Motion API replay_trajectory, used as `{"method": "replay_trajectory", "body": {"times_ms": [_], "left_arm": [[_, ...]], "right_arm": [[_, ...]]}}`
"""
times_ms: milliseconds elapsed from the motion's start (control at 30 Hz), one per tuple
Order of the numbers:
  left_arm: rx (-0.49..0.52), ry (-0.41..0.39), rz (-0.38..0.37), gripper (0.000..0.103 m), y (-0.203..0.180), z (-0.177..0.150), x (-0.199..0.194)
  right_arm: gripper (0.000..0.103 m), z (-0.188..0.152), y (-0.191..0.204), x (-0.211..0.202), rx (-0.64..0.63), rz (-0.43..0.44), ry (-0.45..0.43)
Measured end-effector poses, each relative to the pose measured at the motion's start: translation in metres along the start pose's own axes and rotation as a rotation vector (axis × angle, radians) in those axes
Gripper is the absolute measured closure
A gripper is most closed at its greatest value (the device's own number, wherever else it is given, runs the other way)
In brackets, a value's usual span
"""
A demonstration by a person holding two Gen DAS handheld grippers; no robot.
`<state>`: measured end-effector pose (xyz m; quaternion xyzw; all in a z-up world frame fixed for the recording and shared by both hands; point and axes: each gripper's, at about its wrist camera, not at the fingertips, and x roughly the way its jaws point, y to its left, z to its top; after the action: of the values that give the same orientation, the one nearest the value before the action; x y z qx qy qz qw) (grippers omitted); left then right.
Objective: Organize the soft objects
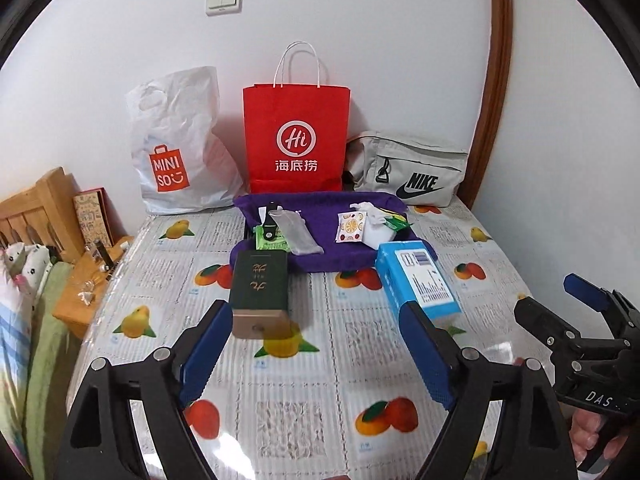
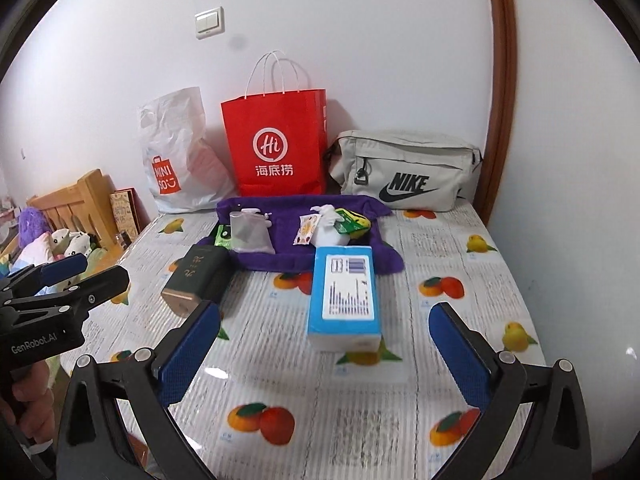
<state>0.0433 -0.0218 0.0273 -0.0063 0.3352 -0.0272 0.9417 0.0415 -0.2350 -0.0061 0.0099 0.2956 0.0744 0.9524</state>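
Observation:
A purple cloth [image 1: 320, 256] [image 2: 288, 258] lies on the table and bears small soft items: a grey mesh pouch [image 1: 296, 232] [image 2: 250, 234], a green packet [image 1: 268, 242], a fruit-print sachet [image 1: 351, 227] [image 2: 305, 231], a white pouch [image 1: 378, 232] [image 2: 326, 232] and a green-yellow item [image 2: 351, 221]. In front stand a dark green box [image 1: 258, 288] [image 2: 196, 276] and a blue box [image 1: 420, 276] [image 2: 346, 296]. My left gripper [image 1: 316, 356] is open and empty before the green box. My right gripper [image 2: 326, 356] is open and empty before the blue box.
A white Miniso bag [image 1: 176, 148] [image 2: 176, 160], a red paper bag [image 1: 296, 136] [image 2: 278, 144] and a grey Nike bag [image 1: 412, 172] [image 2: 404, 172] stand against the back wall. A wooden headboard [image 1: 36, 208] and plush toys [image 2: 68, 240] lie left of the fruit-print tablecloth [image 1: 320, 380].

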Motion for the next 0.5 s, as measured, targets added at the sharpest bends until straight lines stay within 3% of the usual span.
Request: {"method": "replay_trajectory", "body": {"times_ms": [500], "left_arm": [[-0.005,-0.035,0.014,0.018,-0.006,-0.02,-0.028]], "right_arm": [[0.0,-0.023,-0.003,-0.037,0.018,-0.008,-0.021]]}}
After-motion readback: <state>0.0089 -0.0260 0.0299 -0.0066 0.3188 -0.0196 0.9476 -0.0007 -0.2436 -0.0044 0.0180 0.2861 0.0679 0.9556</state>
